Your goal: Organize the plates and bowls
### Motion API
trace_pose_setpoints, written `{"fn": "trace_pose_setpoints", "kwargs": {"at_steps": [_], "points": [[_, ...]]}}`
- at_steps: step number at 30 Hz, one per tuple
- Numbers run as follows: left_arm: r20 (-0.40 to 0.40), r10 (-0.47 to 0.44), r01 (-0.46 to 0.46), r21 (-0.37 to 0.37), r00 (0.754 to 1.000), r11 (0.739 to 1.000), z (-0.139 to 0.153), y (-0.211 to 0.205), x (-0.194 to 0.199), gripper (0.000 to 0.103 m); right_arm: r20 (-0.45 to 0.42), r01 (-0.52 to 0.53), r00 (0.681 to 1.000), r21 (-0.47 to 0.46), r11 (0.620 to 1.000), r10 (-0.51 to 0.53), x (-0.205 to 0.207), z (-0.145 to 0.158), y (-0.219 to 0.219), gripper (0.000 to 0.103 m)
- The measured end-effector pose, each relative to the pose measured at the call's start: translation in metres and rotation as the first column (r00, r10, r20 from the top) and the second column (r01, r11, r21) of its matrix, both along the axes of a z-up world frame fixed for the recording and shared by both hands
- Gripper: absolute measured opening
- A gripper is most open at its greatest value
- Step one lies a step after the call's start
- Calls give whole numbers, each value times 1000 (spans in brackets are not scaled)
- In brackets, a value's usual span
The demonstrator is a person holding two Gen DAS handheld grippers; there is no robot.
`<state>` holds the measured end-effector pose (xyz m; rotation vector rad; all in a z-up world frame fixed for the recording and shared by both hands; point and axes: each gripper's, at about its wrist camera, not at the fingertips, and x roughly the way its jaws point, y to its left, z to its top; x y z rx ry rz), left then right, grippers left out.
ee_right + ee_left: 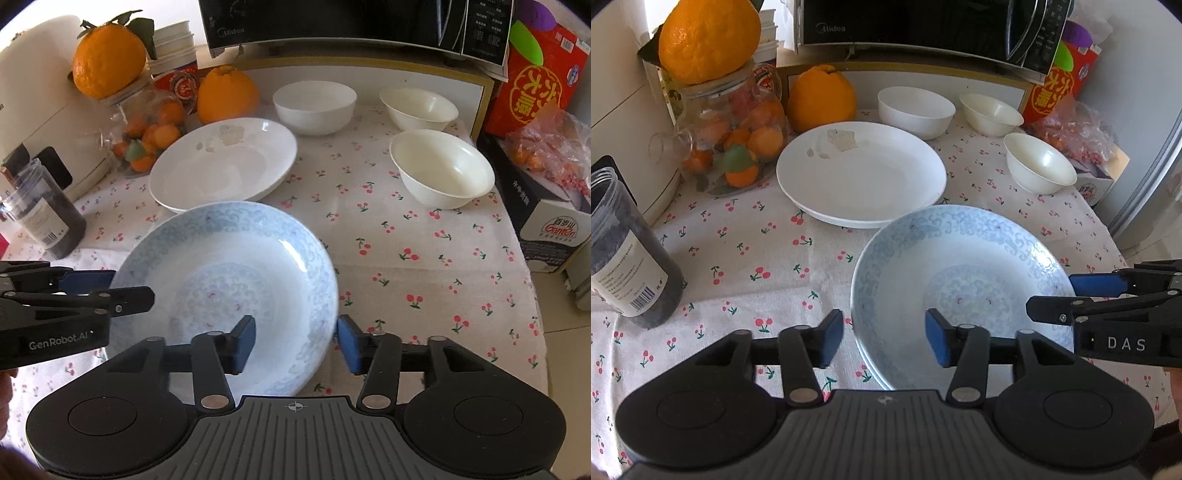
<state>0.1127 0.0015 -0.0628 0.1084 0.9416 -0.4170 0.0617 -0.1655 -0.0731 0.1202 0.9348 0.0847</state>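
Two tools flank the blue-patterned plate point(960, 280), which lies on the cherry-print surface point(746, 266) just in front of the white plate point(860, 173). The left tool point(884, 341) straddles the plate's left rim and the right tool point(297, 341) its right rim, each part open, pads clear of the china. Three white bowls point(441, 168) stand behind.
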Motion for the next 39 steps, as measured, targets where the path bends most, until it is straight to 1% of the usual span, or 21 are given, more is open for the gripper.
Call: {"fn": "trace_pose_setpoints", "kwargs": {"at_steps": [2,4,6,9,15,19,23,28,33,37,39], "points": [[-3,7,-7,0,1000,1000,0,1,1,55,0,-4,1000,3,1000,4,0,0,0,54],[-4,16,-16,-3,1000,1000,0,2,1,63,2,-8,1000,10,1000,8,0,2,0,57],[-1,25,-25,-4,1000,1000,1,3,2,68,6,-12,1000,15,1000,12,0,3,1,65],[4,38,-38,-7,999,999,3,4,3,74,15,-12,1000,19,1000,12,0,6,1,72],[13,78,-77,-36,997,996,10,6,8,84,31,14,999,40,999,-15,3,13,-5,79],[18,128,-126,-74,992,989,17,8,15,91,47,49,998,61,997,-52,9,19,-11,81],[11,190,-188,-115,982,975,22,11,25,94,63,89,993,94,992,-95,20,26,-15,84],[7,264,-261,-144,964,955,21,15,39,98,61,135,987,152,979,-146,37,31,-19,86],[-14,318,-316,-152,948,936,15,18,54,102,50,176,981,186,967,-189,55,28,-23,89],[-37,366,-367,-159,930,916,7,20,65,102,35,197,977,211,958,-209,70,22,-25,94],[-50,386,-389,-161,921,907,3,21,71,102,26,210,975,218,953,-221,78,17,-26,95]]}}
